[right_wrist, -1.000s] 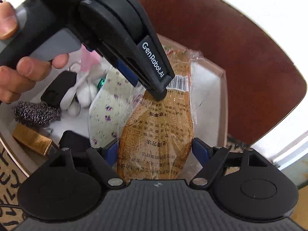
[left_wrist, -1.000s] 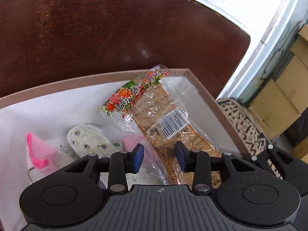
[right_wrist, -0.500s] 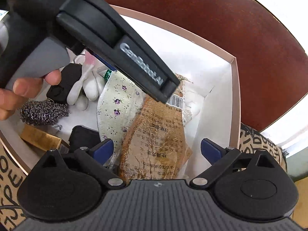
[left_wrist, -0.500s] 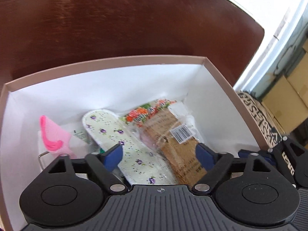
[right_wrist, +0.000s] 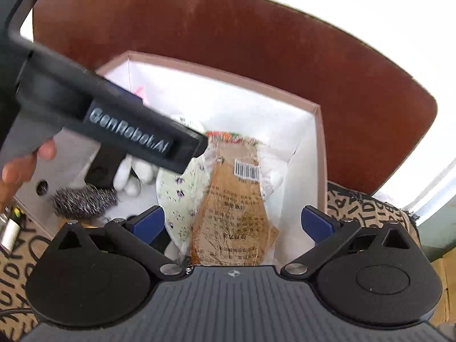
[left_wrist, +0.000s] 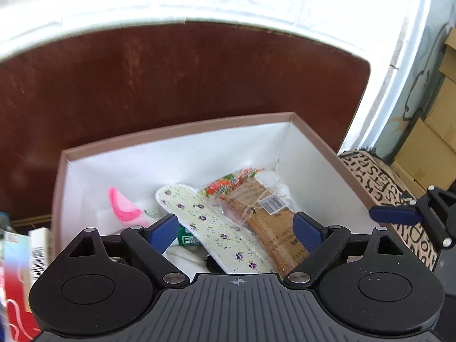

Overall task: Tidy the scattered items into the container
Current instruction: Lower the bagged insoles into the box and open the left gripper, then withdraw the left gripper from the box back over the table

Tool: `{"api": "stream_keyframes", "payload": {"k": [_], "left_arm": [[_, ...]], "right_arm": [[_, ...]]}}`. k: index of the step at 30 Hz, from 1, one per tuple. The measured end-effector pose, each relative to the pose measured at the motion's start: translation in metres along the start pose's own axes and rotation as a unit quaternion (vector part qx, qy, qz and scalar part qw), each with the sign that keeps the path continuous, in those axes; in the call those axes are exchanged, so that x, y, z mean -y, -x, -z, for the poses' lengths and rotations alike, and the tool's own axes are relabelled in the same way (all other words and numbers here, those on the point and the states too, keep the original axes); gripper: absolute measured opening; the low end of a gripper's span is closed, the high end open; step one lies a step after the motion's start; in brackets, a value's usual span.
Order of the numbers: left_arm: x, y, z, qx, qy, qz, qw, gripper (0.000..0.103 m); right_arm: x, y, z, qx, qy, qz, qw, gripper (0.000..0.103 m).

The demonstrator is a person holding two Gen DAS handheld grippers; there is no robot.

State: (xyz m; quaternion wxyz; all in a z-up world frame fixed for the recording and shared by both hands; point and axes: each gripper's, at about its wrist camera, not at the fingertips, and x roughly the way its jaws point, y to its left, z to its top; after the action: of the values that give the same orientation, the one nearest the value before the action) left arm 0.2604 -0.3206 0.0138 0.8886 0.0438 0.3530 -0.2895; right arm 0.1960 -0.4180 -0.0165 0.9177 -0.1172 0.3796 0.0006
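Note:
The brown-rimmed box (left_wrist: 176,134) with white inside walls holds the items. A clear packet of brown goods with a barcode (left_wrist: 265,216) lies in it beside a floral insole (left_wrist: 205,216) and a pink piece (left_wrist: 122,208). My left gripper (left_wrist: 235,228) hangs open above the box with nothing between its fingers. My right gripper (right_wrist: 232,222) is open too, over the packet (right_wrist: 236,199) and not touching it. A steel scourer (right_wrist: 82,199) and a white plush thing (right_wrist: 136,173) also lie in the box (right_wrist: 228,77). The left gripper's body (right_wrist: 128,131) crosses the right wrist view.
The box stands on a dark brown wooden surface (left_wrist: 199,79). A lettered rug (left_wrist: 382,182) lies to the right, with cardboard cartons (left_wrist: 427,148) beyond it. Printed packages (left_wrist: 17,270) show at the left edge. A person's hand (right_wrist: 17,171) holds the left gripper.
Both grippers opened and let go of the packet, which dropped flat into the box. Both have since risen and drawn back, so more of the box shows.

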Motion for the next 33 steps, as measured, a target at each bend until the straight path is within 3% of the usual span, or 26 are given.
{"api": "stream_keyframes", "payload": {"k": [11, 16, 25, 33], "left_arm": [[0.015, 0.076, 0.026, 0.053, -0.036, -0.046, 0.9969, 0.096], [0.01, 0.112, 0.048, 0.059, -0.016, -0.054, 0.9967, 0.098], [-0.006, 0.167, 0.117, 0.068, 0.017, -0.089, 0.9936, 0.101], [-0.024, 0.207, 0.175, 0.066, 0.043, -0.131, 0.9883, 0.101]], "right_arm": [[-0.014, 0.071, 0.007, 0.085, -0.054, 0.001, 0.995, 0.102], [-0.036, 0.099, 0.019, 0.11, -0.054, -0.007, 0.992, 0.102], [-0.112, 0.142, 0.058, 0.159, 0.005, 0.002, 0.987, 0.102], [-0.166, 0.159, 0.089, 0.167, -0.004, -0.049, 0.985, 0.102]]}}
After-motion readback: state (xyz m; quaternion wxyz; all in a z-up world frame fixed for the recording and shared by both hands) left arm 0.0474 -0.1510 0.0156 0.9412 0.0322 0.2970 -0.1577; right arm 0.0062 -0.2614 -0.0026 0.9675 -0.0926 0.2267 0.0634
